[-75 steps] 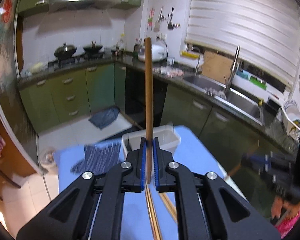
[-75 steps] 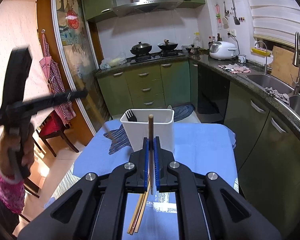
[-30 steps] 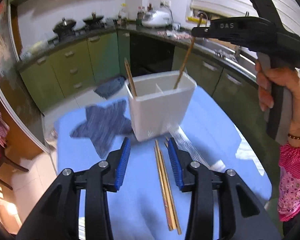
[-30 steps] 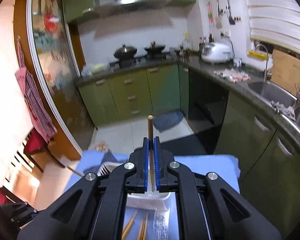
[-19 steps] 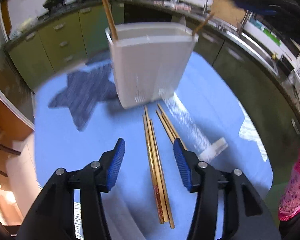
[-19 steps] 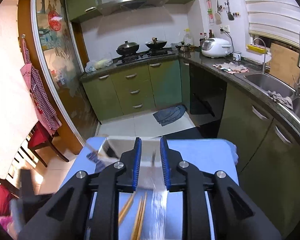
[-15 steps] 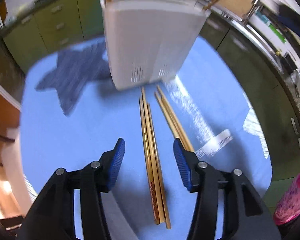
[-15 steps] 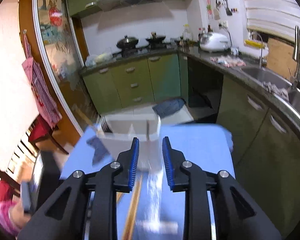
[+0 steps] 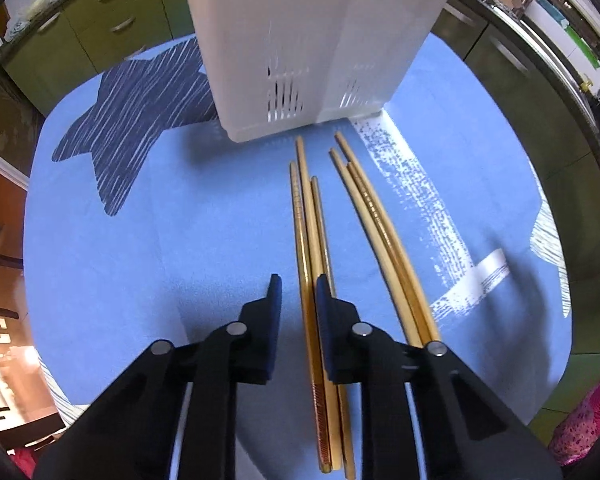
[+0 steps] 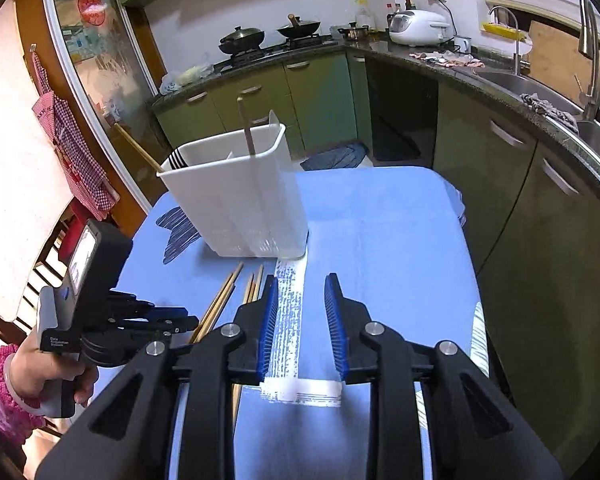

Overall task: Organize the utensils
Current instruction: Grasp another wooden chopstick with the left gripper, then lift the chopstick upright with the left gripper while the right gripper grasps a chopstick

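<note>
Six chopsticks lay loose on the blue tablecloth [image 9: 140, 240] in front of the white utensil holder [image 9: 312, 40], in two bundles: a left group of three [image 9: 310, 216] and a right group of three [image 9: 376, 216], tips pointing toward the holder's base and stopping just short of it.

Left gripper [image 9: 296, 292] was low over the left group, jaws parted with nothing clamped between them. The leftmost stick ran through the gap; the right finger appeared to sit over the other two.

Right gripper [image 10: 300, 300] hovered above bare cloth, jaws wide apart and empty, to the right of the sticks.

Risks, judged from this layout:
- Closing here could catch one stick and pin or nudge its neighbours, since the three touch along their length. Result: a skewed pick, or sticks rolled aside.
- Sticks look thin, smooth and round, so a grip taken off-centre could let one pivot or slip on lifting.
- Holder looks light plastic; a stick striking its rim on insertion could tip or shift it.

Appearance: pale to amber wood, tapered, one with a ridged reddish section at its near end. Two chopsticks [image 10: 246, 126] already stood leaning in the holder, in separate compartments.
</note>
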`<state>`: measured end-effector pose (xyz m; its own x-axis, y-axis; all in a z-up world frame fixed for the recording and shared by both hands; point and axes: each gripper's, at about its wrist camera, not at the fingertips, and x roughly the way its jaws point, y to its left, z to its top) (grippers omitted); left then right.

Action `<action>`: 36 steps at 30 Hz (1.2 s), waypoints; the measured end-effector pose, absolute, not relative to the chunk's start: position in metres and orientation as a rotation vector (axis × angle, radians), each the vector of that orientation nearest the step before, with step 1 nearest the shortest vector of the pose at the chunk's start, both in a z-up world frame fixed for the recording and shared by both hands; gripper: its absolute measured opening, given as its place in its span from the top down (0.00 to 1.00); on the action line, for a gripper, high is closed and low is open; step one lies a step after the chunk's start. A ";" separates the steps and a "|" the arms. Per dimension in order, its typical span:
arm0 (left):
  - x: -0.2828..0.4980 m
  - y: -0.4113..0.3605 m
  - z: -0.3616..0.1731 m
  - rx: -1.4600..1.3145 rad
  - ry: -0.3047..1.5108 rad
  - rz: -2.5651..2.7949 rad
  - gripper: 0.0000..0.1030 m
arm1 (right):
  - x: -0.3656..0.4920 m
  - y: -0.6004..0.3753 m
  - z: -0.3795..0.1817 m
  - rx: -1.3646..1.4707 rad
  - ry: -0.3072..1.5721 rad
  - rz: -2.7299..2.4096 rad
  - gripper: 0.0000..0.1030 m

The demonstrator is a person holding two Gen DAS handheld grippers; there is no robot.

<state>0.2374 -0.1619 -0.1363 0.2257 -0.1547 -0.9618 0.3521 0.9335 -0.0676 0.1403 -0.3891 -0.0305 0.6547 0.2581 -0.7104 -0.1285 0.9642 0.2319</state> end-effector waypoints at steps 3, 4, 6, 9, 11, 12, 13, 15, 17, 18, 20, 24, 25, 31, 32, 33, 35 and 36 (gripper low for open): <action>0.238 -0.162 -0.140 0.177 1.307 -0.355 0.84 | 0.141 -0.386 -0.033 0.165 0.836 0.226 0.76; 0.239 -0.162 -0.142 0.176 1.311 -0.358 0.84 | 0.142 -0.384 -0.032 0.164 0.838 0.227 0.76; 0.239 -0.163 -0.144 0.179 1.317 -0.359 0.84 | 0.144 -0.382 -0.032 0.164 0.841 0.229 0.76; 0.242 -0.164 -0.145 0.196 1.324 -0.346 0.88 | 0.145 -0.381 -0.032 0.166 0.845 0.233 0.76; 0.243 -0.164 -0.147 0.200 1.336 -0.338 0.91 | 0.146 -0.378 -0.030 0.168 0.845 0.237 0.76; 0.243 -0.164 -0.149 0.201 1.342 -0.332 0.92 | 0.147 -0.378 -0.029 0.167 0.845 0.239 0.76; 0.244 -0.162 -0.150 0.200 1.345 -0.329 0.92 | 0.147 -0.377 -0.029 0.165 0.847 0.241 0.76; 0.244 -0.163 -0.150 0.196 1.341 -0.331 0.92 | 0.148 -0.376 -0.031 0.162 0.851 0.245 0.74; 0.244 -0.164 -0.150 0.188 1.337 -0.327 0.92 | 0.148 -0.374 -0.032 0.158 0.854 0.249 0.71; 0.245 -0.164 -0.149 0.188 1.335 -0.325 0.92 | 0.149 -0.372 -0.034 0.154 0.859 0.252 0.71; 0.245 -0.163 -0.149 0.190 1.334 -0.321 0.92 | 0.149 -0.367 -0.037 0.145 0.870 0.254 0.71; 0.242 -0.154 -0.148 0.179 1.327 -0.317 0.93 | 0.153 -0.357 -0.052 0.110 0.928 0.261 0.71; 0.241 -0.152 -0.147 0.174 1.325 -0.318 0.94 | 0.155 -0.355 -0.056 0.105 0.949 0.265 0.71; 0.224 -0.128 -0.123 0.139 1.237 -0.329 0.94 | 0.174 -0.329 -0.096 0.089 1.066 0.297 0.71; 0.220 -0.125 -0.116 0.134 1.214 -0.328 0.94 | 0.176 -0.325 -0.101 0.084 1.075 0.297 0.71; 0.214 -0.120 -0.107 0.128 1.182 -0.329 0.94 | 0.179 -0.319 -0.107 0.078 1.087 0.299 0.72; 0.204 -0.113 -0.095 0.124 1.141 -0.327 0.94 | 0.183 -0.311 -0.116 0.063 1.106 0.298 0.72; 0.199 -0.109 -0.088 0.124 1.118 -0.326 0.94 | 0.187 -0.305 -0.122 0.055 1.120 0.297 0.73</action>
